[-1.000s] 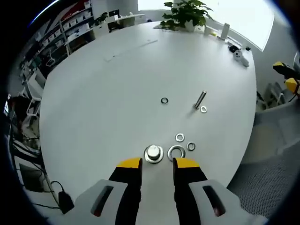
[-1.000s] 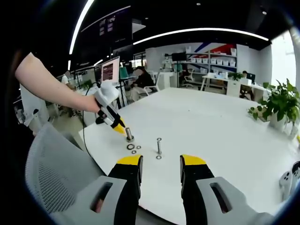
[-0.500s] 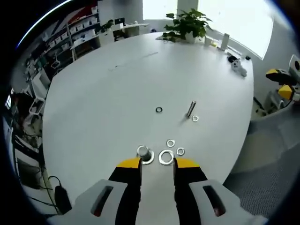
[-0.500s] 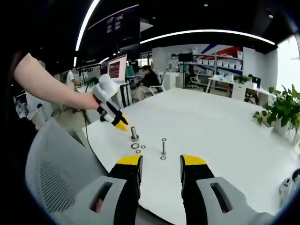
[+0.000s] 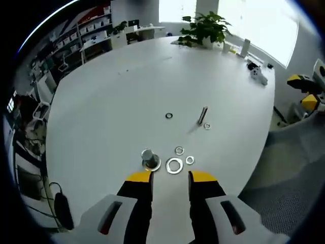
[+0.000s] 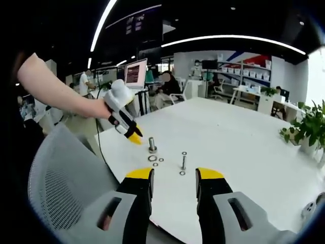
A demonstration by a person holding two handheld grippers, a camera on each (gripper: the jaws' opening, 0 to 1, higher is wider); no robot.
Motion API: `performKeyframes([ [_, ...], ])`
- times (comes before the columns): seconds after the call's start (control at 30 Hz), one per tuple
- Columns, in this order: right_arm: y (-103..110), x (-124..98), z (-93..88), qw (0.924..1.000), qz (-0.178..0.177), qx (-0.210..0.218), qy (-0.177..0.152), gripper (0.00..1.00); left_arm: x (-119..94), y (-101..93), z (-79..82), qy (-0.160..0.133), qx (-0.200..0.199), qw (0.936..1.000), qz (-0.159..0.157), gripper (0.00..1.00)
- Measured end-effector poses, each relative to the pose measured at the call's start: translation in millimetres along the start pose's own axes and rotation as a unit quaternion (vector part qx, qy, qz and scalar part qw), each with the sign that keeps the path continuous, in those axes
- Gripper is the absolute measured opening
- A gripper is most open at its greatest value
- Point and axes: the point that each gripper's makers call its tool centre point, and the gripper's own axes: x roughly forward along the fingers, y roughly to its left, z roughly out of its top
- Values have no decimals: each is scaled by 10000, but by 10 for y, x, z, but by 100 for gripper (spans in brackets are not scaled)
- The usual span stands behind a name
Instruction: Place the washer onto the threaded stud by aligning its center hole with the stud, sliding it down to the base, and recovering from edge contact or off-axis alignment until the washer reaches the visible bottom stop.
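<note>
Surface [image 5: 111, 117]: plain white, no pattern. Threaded stud [image 5: 150, 158]: grey metal on a bright silver base. Large washer [image 5: 174, 165]: shiny silver; two small washers [image 5: 179, 150] likewise silver. Lone ring [image 5: 168, 116]: darker, near black. Lying bolt [image 5: 202, 115]: dull grey. Left tool [image 5: 170, 176]: yellow tips, black fingers, light grey body. Right tool [image 6: 174, 174]: same colours. Potted plant [image 5: 204, 29]: green. Mesh chair [image 6: 61, 183]: pale grey.

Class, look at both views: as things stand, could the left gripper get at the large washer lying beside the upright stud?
Probably yes. The left gripper is open, and the large washer lies flat just ahead of its jaws, beside the stud, with bare table between.
</note>
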Motion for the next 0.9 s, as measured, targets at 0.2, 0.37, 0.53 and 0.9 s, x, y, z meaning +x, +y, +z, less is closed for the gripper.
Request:
performKeyframes([
  [0.2, 18, 4, 2, 10000, 48, 10, -4, 36, 22, -72, -35, 37, -78, 9999, -53, 27],
  [0.37, 27, 7, 0, 10000, 65, 3, 2, 36, 48, -119, -95, 86, -141, 9998, -107, 27],
  [0.53, 29, 12, -4, 10000, 82, 45, 11, 36, 36, -127, -131, 100, -270, 9995, -116, 28],
  [0.9, 0, -6, 2, 9999, 38, 155, -35, 36, 160, -142, -185, 260, -283, 9992, -147, 29],
])
